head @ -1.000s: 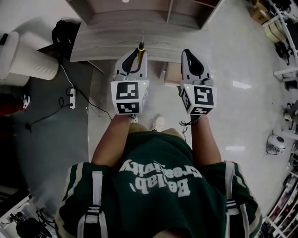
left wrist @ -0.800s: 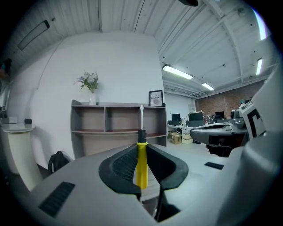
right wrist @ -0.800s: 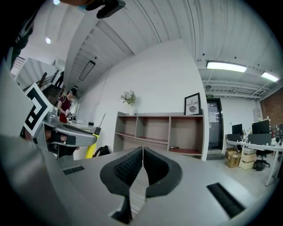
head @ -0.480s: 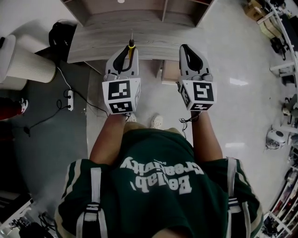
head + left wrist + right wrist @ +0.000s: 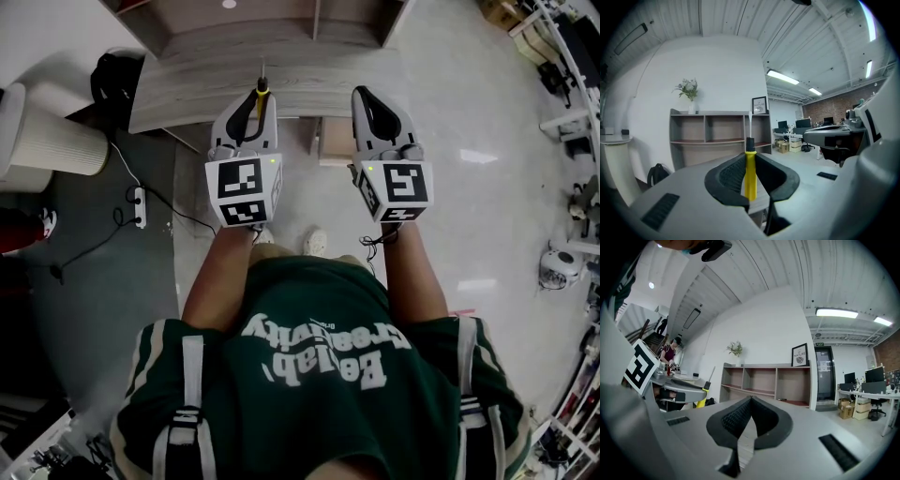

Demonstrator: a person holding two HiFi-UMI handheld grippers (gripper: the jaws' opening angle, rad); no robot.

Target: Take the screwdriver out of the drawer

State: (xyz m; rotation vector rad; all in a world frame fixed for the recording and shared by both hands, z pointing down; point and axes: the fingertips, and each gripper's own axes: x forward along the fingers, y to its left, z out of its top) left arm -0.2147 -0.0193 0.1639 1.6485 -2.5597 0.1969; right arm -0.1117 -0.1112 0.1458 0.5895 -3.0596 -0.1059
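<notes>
1. The left gripper [image 5: 254, 101] is clenched on the screwdriver [image 5: 750, 174], with its jaws pressing the yellow handle from both sides.
2. The screwdriver's black collar and metal shaft stick out past the jaw tips. They lie over the front edge of the desk [image 5: 178, 92] and point toward the shelf unit [image 5: 717, 136].
3. The right gripper [image 5: 750, 400] is squeezed closed on nothing, its jaw tips meeting. It is held beside the left gripper, over the desk's front edge toward the right end.
</notes>
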